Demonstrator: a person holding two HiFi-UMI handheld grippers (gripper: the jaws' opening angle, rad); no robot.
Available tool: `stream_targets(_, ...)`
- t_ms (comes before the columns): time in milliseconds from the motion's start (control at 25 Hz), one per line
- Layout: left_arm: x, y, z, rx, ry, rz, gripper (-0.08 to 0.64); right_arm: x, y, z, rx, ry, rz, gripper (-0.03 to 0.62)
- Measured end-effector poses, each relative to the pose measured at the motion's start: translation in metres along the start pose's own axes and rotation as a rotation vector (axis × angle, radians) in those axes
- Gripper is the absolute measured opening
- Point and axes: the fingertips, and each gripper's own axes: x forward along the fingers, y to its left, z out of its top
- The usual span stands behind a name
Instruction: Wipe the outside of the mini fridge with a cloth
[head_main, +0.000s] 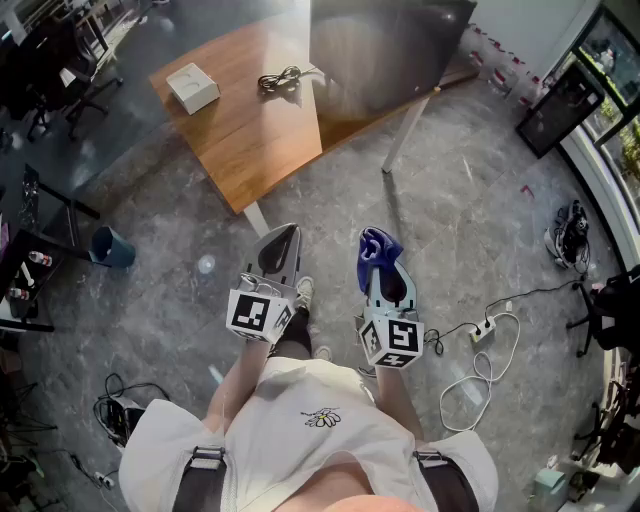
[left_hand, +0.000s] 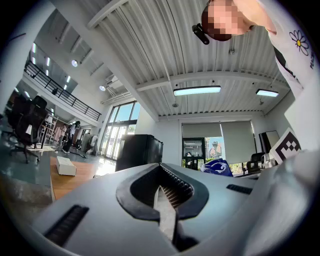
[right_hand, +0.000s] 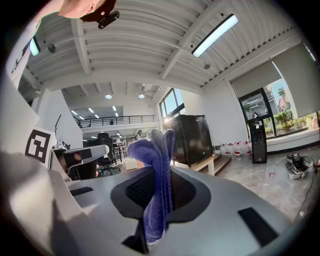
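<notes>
The black mini fridge (head_main: 385, 45) stands on the far right end of a wooden table (head_main: 250, 135), well ahead of both grippers. It also shows in the left gripper view (left_hand: 140, 150) and the right gripper view (right_hand: 192, 137). My right gripper (head_main: 378, 262) (right_hand: 155, 200) is shut on a blue cloth (head_main: 378, 247) (right_hand: 155, 165), which sticks up out of its jaws. The left gripper (head_main: 283, 235) (left_hand: 162, 200) is shut with nothing in it. Both are held side by side over the grey floor, short of the table. The cloth (left_hand: 216, 167) also shows in the left gripper view.
A white box (head_main: 192, 87) and a coiled cable (head_main: 280, 80) lie on the table. On the floor are a blue bin (head_main: 110, 247) at left, a power strip with white cord (head_main: 485, 330) at right, and a white table leg (head_main: 405, 135) ahead. Office chairs stand far left.
</notes>
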Motion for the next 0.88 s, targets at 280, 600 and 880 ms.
stream_targets(280, 0.082, 0.088, 0.001, -0.02, -0.007, 0.006, 0.005, 0.12, 0.005, 0.027, -0.029, -0.002, 0.003, 0.063)
stream_targets(600, 0.161, 0.161, 0.01, -0.071, -0.049, -0.045, 0.005, 0.234, 0.026, 0.059, -0.045, -0.041, -0.015, 0.061)
stream_targets(880, 0.201, 0.186, 0.011, -0.023, -0.046, -0.077, 0.005, 0.281, 0.026, 0.052, -0.029, 0.005, -0.034, 0.063)
